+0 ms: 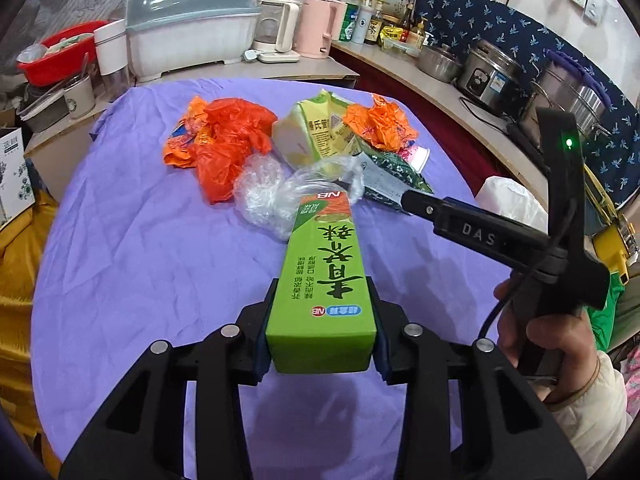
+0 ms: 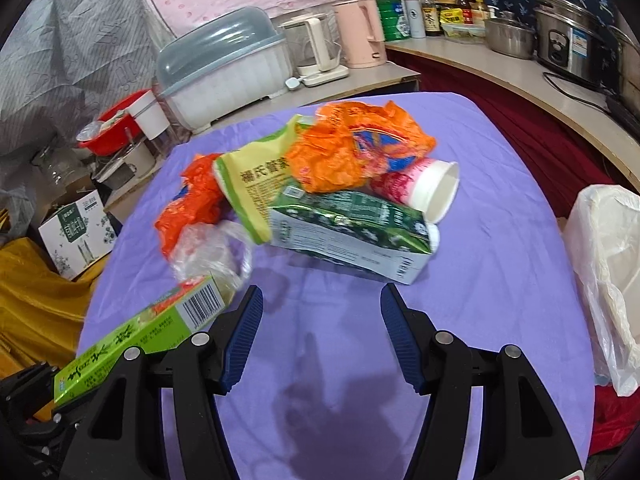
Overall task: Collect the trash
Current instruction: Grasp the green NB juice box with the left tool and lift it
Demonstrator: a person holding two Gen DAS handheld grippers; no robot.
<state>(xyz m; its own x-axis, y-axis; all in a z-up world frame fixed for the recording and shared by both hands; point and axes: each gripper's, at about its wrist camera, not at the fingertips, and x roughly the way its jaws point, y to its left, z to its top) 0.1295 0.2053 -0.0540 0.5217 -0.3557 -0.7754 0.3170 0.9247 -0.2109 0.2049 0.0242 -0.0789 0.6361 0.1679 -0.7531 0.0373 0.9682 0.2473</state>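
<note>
Left claw (image 1: 320,344) clenched on the near end of a green toothpaste box (image 1: 324,276); both pads press its long sides. Box's long axis runs straight away from the claw, far end pointing at the trash heap, held above the purple-covered worktop (image 1: 140,260). Its print reads upside down from the left wrist view.

Right claw (image 2: 322,336) released, jaws spread wide, nothing between them, over bare purple cloth. Green box (image 2: 160,320) shows just left of it, barcode end toward the heap.

Beyond the box: crumpled clear plastic bag (image 1: 264,192) touching its far end. Behind that, orange plastic bags (image 1: 224,144), yellow-green packet (image 1: 316,132), dark green carton (image 2: 352,228), pink-and-white paper cup (image 2: 424,188) on its side, mouth facing right. White bag (image 2: 608,264) at worktop's right edge.
</note>
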